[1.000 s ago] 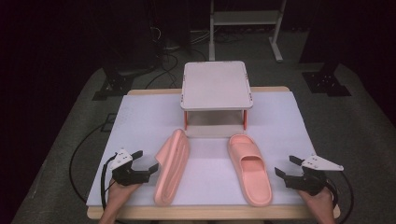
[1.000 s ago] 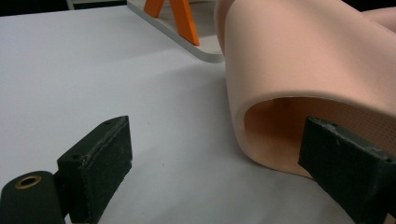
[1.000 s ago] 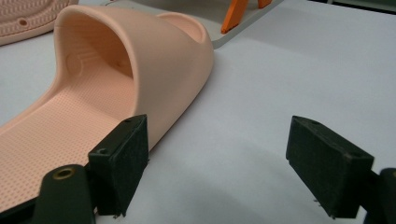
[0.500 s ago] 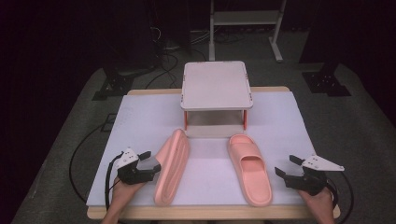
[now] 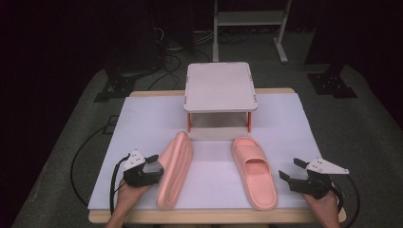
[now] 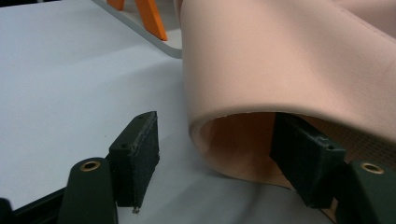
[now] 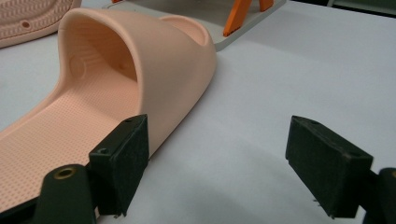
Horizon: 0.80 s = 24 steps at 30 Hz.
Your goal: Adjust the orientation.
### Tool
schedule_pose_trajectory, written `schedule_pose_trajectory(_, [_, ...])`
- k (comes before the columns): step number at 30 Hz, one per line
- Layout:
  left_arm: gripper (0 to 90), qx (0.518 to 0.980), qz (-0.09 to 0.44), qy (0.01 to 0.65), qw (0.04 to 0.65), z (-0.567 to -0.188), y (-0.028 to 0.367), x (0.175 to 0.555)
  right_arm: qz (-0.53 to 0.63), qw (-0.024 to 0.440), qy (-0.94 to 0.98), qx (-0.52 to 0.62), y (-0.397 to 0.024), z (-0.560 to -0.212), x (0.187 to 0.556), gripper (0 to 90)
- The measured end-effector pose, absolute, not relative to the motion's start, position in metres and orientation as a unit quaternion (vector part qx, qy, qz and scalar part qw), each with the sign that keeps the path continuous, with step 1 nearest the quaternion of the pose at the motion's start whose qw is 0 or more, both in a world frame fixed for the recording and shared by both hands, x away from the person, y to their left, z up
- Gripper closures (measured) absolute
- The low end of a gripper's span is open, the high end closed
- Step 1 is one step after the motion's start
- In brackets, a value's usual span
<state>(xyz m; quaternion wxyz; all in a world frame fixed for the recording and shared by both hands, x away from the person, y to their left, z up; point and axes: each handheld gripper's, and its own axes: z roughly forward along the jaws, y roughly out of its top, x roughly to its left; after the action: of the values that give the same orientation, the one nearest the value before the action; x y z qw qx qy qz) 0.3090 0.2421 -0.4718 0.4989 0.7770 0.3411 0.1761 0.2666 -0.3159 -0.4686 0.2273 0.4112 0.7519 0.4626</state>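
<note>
My left gripper (image 5: 151,167) sits at seven o'clock on the white table cover (image 5: 142,123). Its jaws have just been closing around the strap of the tipped slipper (image 5: 175,168), one inside the strap, one outside with a gap, so nothing is clenched yet. At twelve stands the small rack (image 5: 219,88) on orange legs. The upright slipper (image 5: 254,171) lies at five o'clock. My right gripper (image 5: 291,172), at four, is spread wide just beside it. Dark floor and cables surround the table.
</note>
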Motion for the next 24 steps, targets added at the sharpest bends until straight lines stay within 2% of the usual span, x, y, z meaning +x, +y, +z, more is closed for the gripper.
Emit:
schedule_pose_trajectory(16, [44.8,0.772,0.176,0.340,0.508,-0.4700,0.2394,0.3092,0.460,0.225,0.756,0.409,-0.3146,-0.4700,0.2677,21.2])
schedule_pose_trajectory(24, [47.6,0.775,0.181,0.337,0.504,-0.4688,0.2356,0.3103,0.459,0.222,0.757,0.409,-0.3143,-0.4706,0.2682,21.2])
